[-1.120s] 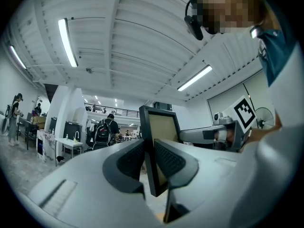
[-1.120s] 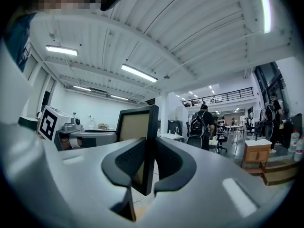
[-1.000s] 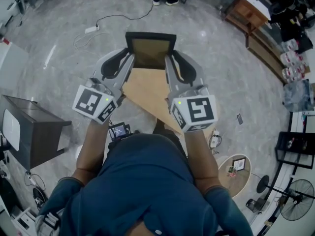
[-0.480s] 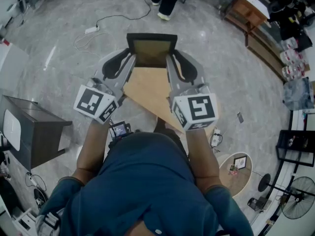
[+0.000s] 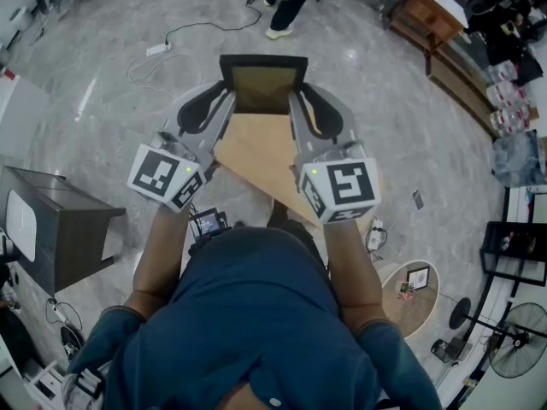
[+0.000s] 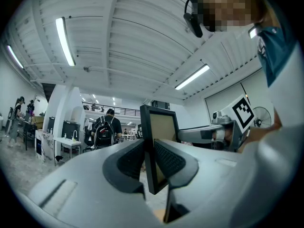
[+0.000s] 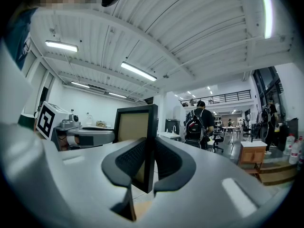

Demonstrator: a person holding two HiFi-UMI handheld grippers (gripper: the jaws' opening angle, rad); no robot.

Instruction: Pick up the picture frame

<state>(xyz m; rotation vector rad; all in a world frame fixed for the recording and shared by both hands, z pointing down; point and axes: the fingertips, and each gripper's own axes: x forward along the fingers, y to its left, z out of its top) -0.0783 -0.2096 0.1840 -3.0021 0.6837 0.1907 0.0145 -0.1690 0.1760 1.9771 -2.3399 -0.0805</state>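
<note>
Between left tongs (image 5: pixel 224 100) and right tongs (image 5: pixel 297 100): one picture frame (image 5: pixel 261 89), clamped.

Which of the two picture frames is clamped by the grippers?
The large black frame with a tan panel, left gripper and right gripper shut on its sides; the small frame stands apart on the round table.

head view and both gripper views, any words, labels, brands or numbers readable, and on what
No readable words, brands or numbers in any view.
The picture frame: plain tan panel, no print.
The cubes on the left gripper and right gripper: black-and-white square patterns, not text.
The small screen below the left gripper: too small to read.
</note>
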